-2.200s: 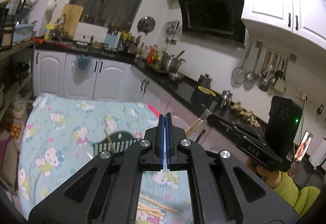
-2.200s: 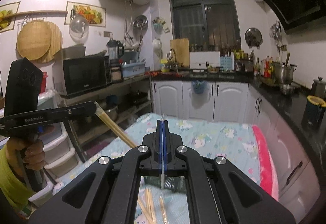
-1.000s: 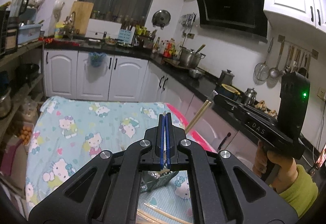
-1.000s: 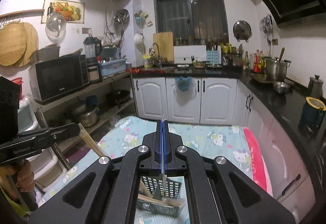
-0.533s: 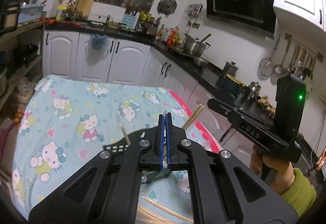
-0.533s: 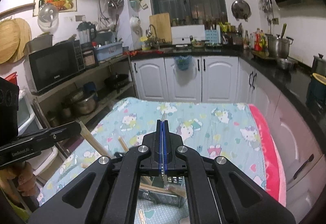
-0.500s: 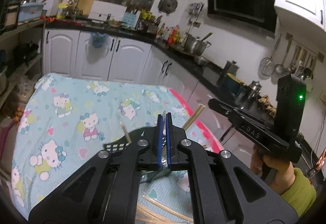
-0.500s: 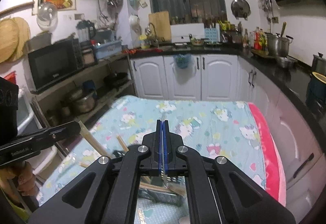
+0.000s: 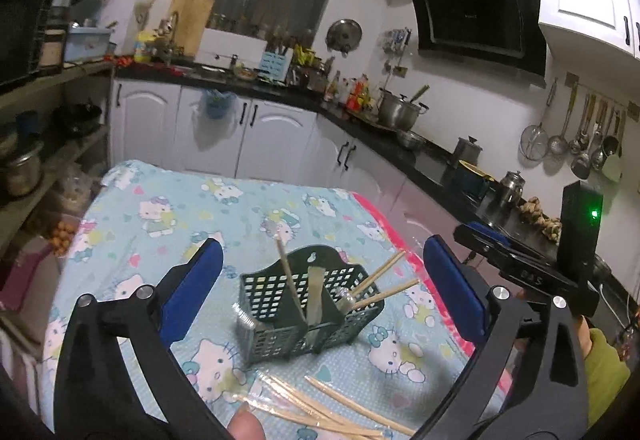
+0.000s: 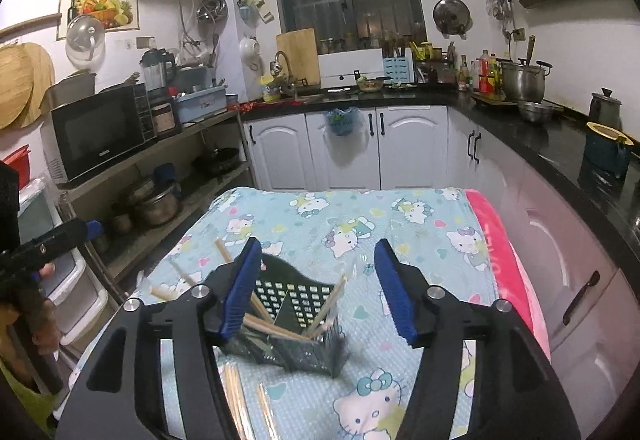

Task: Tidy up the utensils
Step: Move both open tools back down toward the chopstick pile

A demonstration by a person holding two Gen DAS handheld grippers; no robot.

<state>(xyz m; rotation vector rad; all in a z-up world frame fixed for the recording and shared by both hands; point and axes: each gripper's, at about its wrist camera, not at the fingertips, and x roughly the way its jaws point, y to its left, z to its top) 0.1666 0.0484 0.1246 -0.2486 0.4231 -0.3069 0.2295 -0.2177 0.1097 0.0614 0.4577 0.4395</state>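
A cramped kitchen: white cabinets and black counters run along the back and right walls, and the worktop (image 9: 132,240) in the middle wears a pale blue cartoon-cat cloth. On it stands a dark green basket (image 9: 304,304), a perforated caddy with a divider, sitting near the front and a bit toward the 3 o'clock edge, where a pink strip borders the cloth.

The left gripper (image 9: 320,292) hangs over the basket with its jaws wide apart and nothing between them. The right gripper (image 10: 316,284) does the same from the other side, jaws spread and empty, the basket showing in the gap.

Several chopsticks (image 9: 384,270) already stand or lean in the basket, some poking out toward 2 o'clock, one upright near the middle, together with what looks like a metal utensil. So part of the sorting looks done. A loose bunch of sticks (image 9: 340,408) lies flat on the cloth at 6 o'clock from the basket, some apparently in clear wrappers; I would judge those are what is left.

Room to work is decent: the cloth from 9 to 12 o'clock of the basket is open. The tight side is 3 o'clock, where the edge falls off near the counter front, and the leaning chopsticks jut toward it.
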